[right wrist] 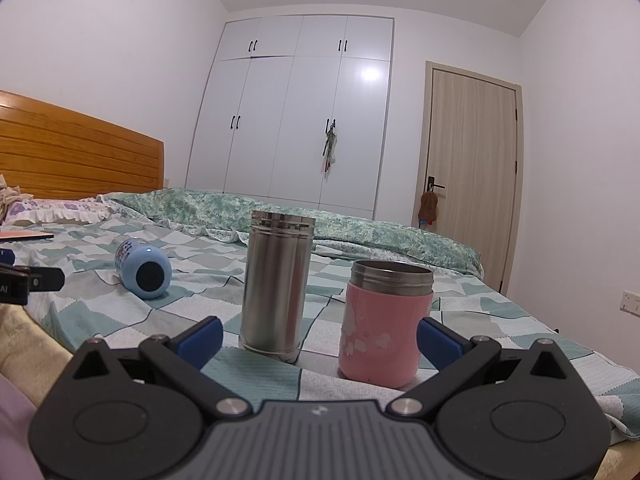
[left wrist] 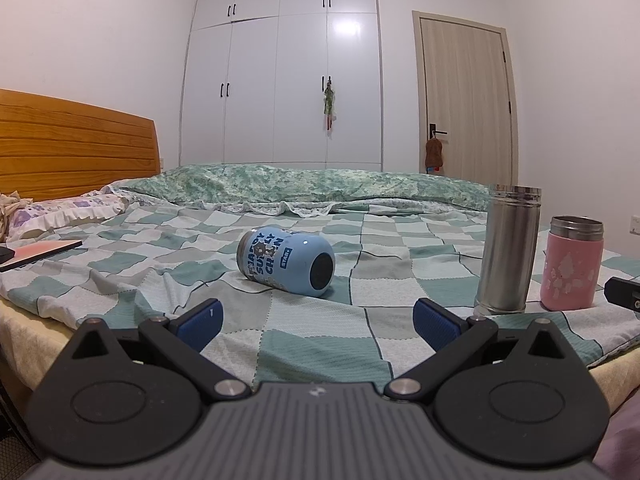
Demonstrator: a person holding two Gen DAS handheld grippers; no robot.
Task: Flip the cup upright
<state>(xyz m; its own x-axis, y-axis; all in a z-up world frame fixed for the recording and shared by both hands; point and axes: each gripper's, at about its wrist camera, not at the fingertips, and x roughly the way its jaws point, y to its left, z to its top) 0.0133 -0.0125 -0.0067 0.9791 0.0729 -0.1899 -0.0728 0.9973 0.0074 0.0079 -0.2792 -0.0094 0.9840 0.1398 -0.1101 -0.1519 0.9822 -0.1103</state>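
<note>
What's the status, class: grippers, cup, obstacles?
Left gripper open, right gripper open, both empty. Blue cup on its side on bed, untouched. Steel flask, pink cup upright, apart from it.

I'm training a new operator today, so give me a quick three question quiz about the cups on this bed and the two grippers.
1. True or false: the blue cup lies on its side on the checked bedspread.
2. Which stands taller, the steel flask or the pink cup?
3. Multiple choice: the left gripper and right gripper are A) both open and empty, B) both shut, C) one holding a cup.

Key
1. True; its dark base faces the camera.
2. The steel flask.
3. A.
</note>
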